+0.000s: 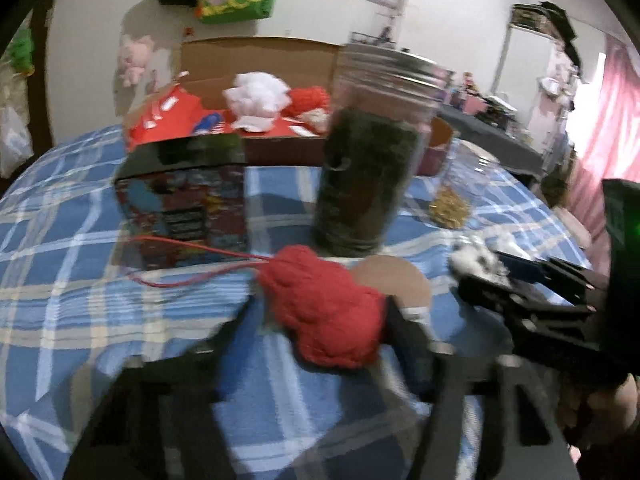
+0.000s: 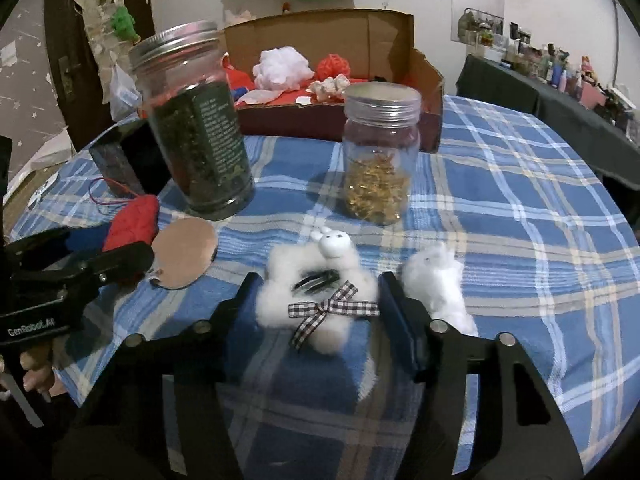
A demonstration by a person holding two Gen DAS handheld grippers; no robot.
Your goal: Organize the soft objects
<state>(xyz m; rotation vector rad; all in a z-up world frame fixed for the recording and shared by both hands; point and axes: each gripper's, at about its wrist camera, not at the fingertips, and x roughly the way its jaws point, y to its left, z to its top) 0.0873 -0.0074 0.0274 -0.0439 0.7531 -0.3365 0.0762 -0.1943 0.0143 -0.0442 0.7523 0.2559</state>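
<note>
Left of the tall dark-filled jar (image 2: 196,120): dark printed box (image 1: 184,200) on the blue plaid desk (image 2: 520,208); just before the jar, red yarn bundle (image 1: 324,312) with trailing strand, pinched between the pads of the left gripper (image 1: 320,320), beside a round brown disc (image 2: 184,256). Right of the jar: small jar (image 2: 380,152) of golden bits; before it a white fluffy toy (image 2: 320,296) with checked bow, pinched in the right gripper (image 2: 320,312); loose white fluff (image 2: 436,280) just right. Behind the jar: open cardboard box (image 2: 400,40) holding white and red soft pieces
</note>
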